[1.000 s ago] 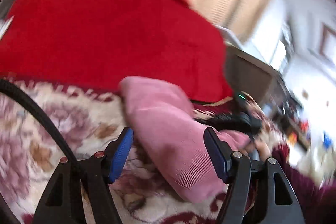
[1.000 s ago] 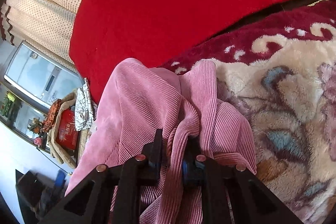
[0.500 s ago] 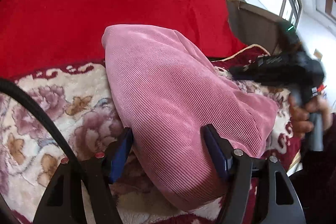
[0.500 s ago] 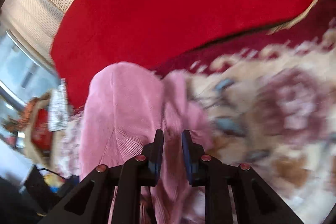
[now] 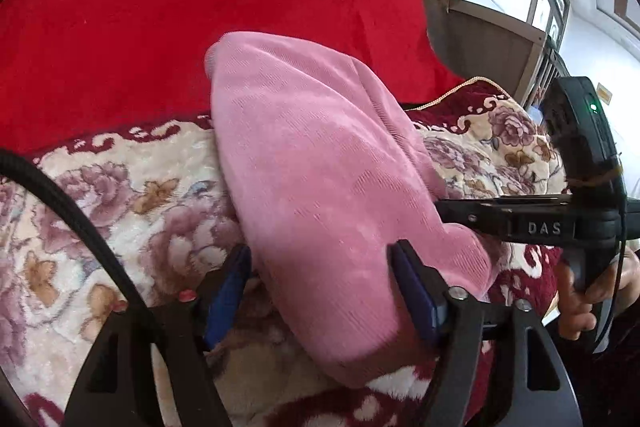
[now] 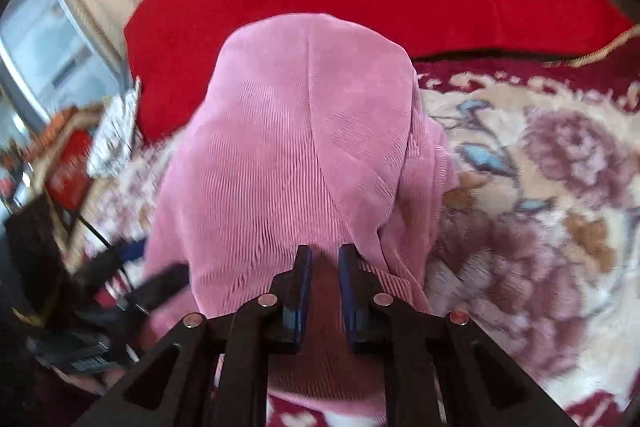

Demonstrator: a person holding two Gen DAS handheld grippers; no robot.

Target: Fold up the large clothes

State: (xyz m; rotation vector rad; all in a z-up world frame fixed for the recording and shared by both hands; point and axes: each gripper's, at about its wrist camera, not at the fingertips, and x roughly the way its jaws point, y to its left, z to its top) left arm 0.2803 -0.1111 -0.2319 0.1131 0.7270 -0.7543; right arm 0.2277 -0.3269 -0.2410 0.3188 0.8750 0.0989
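The pink ribbed garment (image 5: 320,187) lay bunched on the floral plush blanket (image 5: 132,211), running forward from between the left gripper (image 5: 320,291)'s jaws, which had just been opening and stood wide around the cloth. The right gripper (image 6: 324,291) was clamped on a pinch of its near edge. Judged soft, limp, light and fairly grippy; best taken at a hem or corner, both layers together.

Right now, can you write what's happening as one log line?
step: folding pink garment | left gripper: opening, garment between pads | right gripper: shut on pink garment | surface: floral blanket
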